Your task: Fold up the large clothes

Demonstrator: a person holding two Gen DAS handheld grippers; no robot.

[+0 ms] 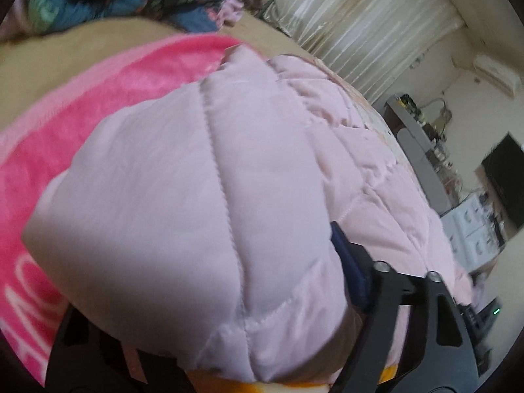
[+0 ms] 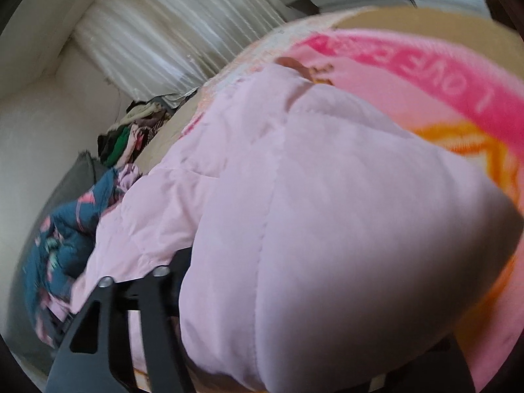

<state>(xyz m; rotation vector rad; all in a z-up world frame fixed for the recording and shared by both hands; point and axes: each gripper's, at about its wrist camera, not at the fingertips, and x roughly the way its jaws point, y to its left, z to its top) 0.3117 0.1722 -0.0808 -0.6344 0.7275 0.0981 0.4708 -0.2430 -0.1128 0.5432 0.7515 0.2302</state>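
Left wrist view is almost filled by a pale pink quilted jacket (image 1: 183, 170) bulging up between the arms of the left gripper (image 1: 229, 294), whose blue pad (image 1: 347, 271) presses against the padded cloth on the right side while the other finger is buried under the fabric — so this gripper reads as pinching a thick fold of the jacket. From the right wrist the same jacket (image 2: 327, 229) swells over the right gripper (image 2: 278, 311); only its black frame shows at lower left, the fingertips are hidden, and the cloth bunched between them suggests a grip, though the pads themselves cannot be seen. The jacket lies on a bed, over a bright pink blanket (image 1: 108, 104) with white lettering and an orange pattern. The step in hand looks like lifting an edge of the jacket with both grippers to carry it over for a fold. To do it well, both ends should probably rise evenly and travel together so the quilted seam (image 1: 213, 150) stays straight; puffy filling tends to slide, so a deep bite on the cloth would hold better than a hold on the outer shell alone. Care is needed not to catch the blanket underneath along with the jacket. A heap of dark blue patterned clothes (image 2: 62, 229) sits just beside the jacket at one end, and more mixed garments (image 2: 131, 137) lie farther off near the curtain (image 1: 353, 29) — the fold should land clear of both. A grey cabinet (image 1: 422, 150) stands well apart, out of the way.
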